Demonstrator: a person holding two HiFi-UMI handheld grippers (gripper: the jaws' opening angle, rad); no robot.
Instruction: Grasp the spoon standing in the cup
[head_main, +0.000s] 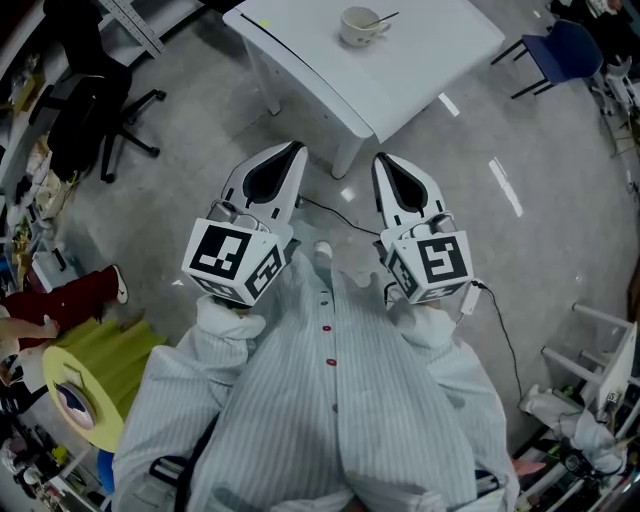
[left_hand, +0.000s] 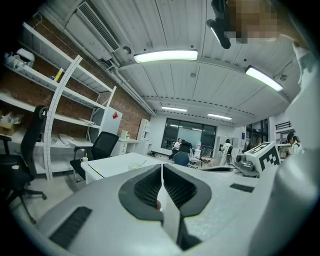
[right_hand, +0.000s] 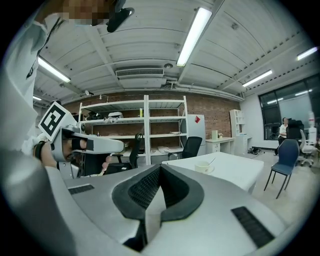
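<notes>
Looking down, I find my hands mostly hidden behind the marker cubes, and my striped shirt (head_main: 330, 400) fills the near part of the head view. The left gripper (head_main: 297, 148) has its jaws pressed together with nothing between them. The right gripper (head_main: 382, 158) is closed and empty in the same way. Both point away from me and hang well short of the white table (head_main: 430, 70), whose far end is cut off at the top of the head view.

The cup (head_main: 360, 27) stands on the far part of the table that shows. The spoon (head_main: 381, 18) leans out over its rim to the right, its bowl hidden inside the cup. In the left gripper view the cup is only a pale smudge just above and left of my jaw tips, and the spoon is a thin line I can barely make out. The right gripper view shows both more clearly, to the right of my jaws.

Open floor lies between me and the table, crossed by a thin black cable (head_main: 335, 215). A black office chair (head_main: 100, 110) stands at the far left. A blue chair (head_main: 565, 50) stands at the far right beside the table. Shelves (right_hand: 145, 125) line the brick wall.
</notes>
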